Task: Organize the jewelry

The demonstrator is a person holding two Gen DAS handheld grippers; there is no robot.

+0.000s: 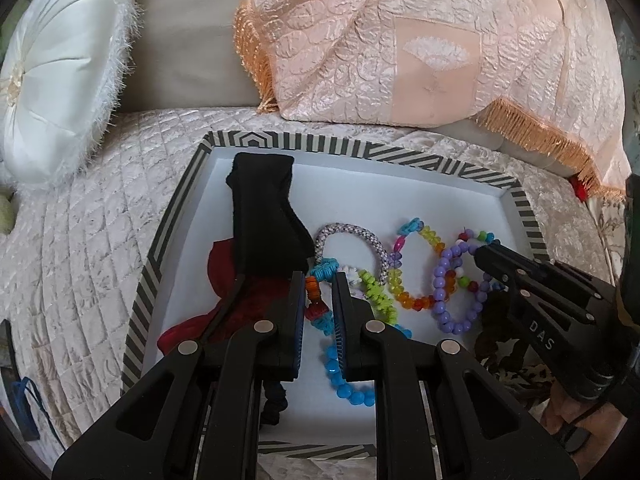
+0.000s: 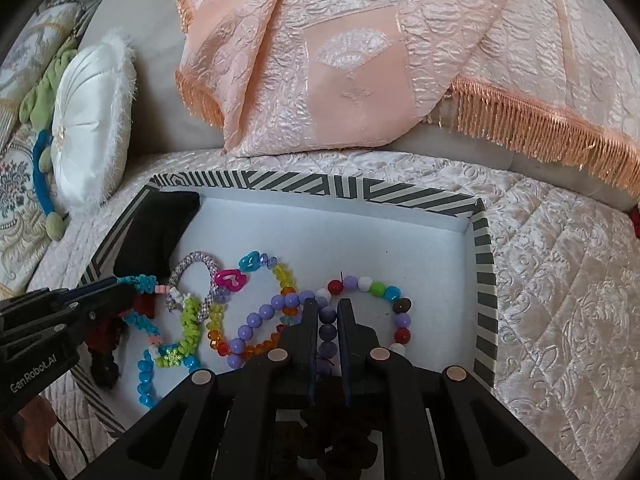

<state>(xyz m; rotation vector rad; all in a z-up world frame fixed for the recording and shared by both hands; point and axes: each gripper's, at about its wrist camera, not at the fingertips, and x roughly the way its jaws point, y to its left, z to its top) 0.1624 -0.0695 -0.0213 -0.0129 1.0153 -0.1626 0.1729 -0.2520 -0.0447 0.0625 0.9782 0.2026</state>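
Gripping nearest you, your right gripper (image 2: 325,320) has its fingers narrowly parted around the lilac round-bead bracelet (image 2: 256,320), apparently pinching its strand. At nine o'clock, your left gripper (image 1: 318,304) is slightly open astride a knotted turquoise-and-orange cord bracelet (image 1: 318,292); whether it grips, you cannot tell. Both lie low in the white-lined, black-and-white striped cardboard box (image 2: 484,276), tangled with a clear rainbow-bead bracelet (image 2: 288,276) at eleven o'clock. Lift slowly and straight, watching that neighbours don't snag. Farther off, a fringed peach cushion (image 2: 360,60) leans.
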